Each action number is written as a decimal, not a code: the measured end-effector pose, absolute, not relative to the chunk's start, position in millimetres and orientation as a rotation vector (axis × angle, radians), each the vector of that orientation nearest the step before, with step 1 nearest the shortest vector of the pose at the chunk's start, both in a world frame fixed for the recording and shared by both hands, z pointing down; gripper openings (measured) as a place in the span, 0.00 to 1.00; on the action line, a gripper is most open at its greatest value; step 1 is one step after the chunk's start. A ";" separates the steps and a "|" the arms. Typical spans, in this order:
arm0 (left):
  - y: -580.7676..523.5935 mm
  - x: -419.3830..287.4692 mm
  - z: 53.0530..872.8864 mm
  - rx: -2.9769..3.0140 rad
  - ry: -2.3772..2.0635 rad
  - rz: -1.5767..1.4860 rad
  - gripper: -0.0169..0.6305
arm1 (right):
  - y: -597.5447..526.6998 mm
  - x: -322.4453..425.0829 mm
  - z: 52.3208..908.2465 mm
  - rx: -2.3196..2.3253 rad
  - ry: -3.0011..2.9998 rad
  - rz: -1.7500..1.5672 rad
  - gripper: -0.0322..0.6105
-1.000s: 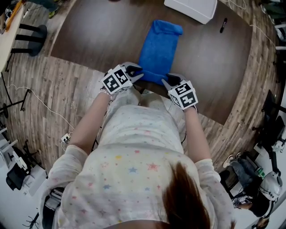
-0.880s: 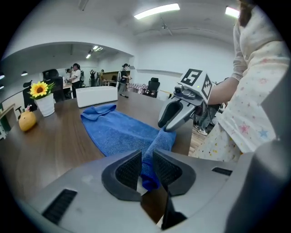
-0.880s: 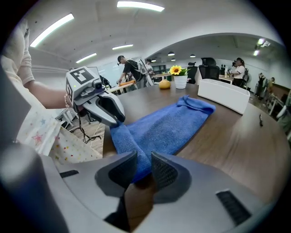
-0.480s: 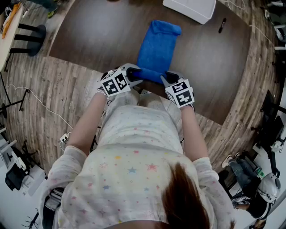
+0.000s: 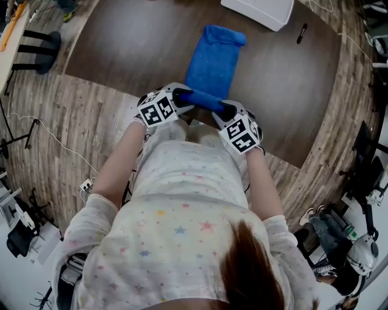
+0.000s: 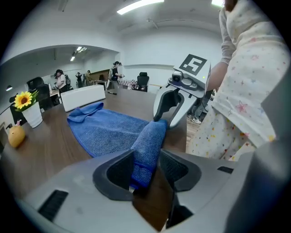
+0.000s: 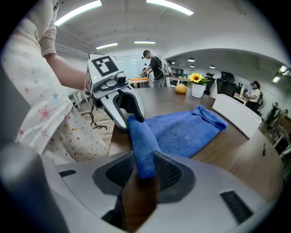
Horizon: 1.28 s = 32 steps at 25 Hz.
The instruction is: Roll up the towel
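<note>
Towel [image 5: 213,57], blue terry, lies lengthwise on the dark brown table [image 5: 121,48]. Its near end is rolled into a tight tube along the table's near edge, and its far end is bunched up near a white box [image 5: 257,11]. The person [image 5: 182,230], in a pale star-print top, stands at that edge over a wood-plank floor [image 5: 66,127], one tool at each end of the tube.

The left gripper [image 5: 185,97] meets the tube's left end. Its own view shows the roll lying between the jaws with a dark gap on one side. The pads are not pressing on it, and the jaws have just been opening. The right gripper [image 5: 225,111] meets the other end. Its view shows both ribbed pads closed snugly against the blue roll, so it has hold of the towel. Each gripper view also looks along the tube to the opposite tool, with the flat part of the cloth spread out beyond.

Only the gripper views show a sunflower [image 6: 22,98] in a white pot [image 6: 32,117] and a yellow fruit [image 6: 15,135] on the table. They also show office desks, with people standing far off behind. Only the head view shows a black pen [image 5: 302,33], which lies right of the box and well apart from the towel.
</note>
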<state>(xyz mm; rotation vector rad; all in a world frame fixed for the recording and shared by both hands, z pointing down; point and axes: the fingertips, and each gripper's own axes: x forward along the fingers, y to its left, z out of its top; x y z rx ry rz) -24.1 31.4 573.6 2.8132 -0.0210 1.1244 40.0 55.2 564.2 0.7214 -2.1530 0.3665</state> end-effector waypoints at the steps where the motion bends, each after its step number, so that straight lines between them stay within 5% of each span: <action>1: 31.7 -24.7 574.2 2.819 -0.018 1.128 0.28 | 53.3 40.5 567.1 0.728 -2.140 0.338 0.27; 11: 39.4 -28.1 573.9 2.816 0.039 1.197 0.15 | 56.1 43.1 562.7 0.701 -2.138 0.333 0.13; 32: 29.9 -23.8 554.3 2.722 -0.037 0.996 0.16 | 43.3 55.9 549.8 0.823 -2.164 0.501 0.20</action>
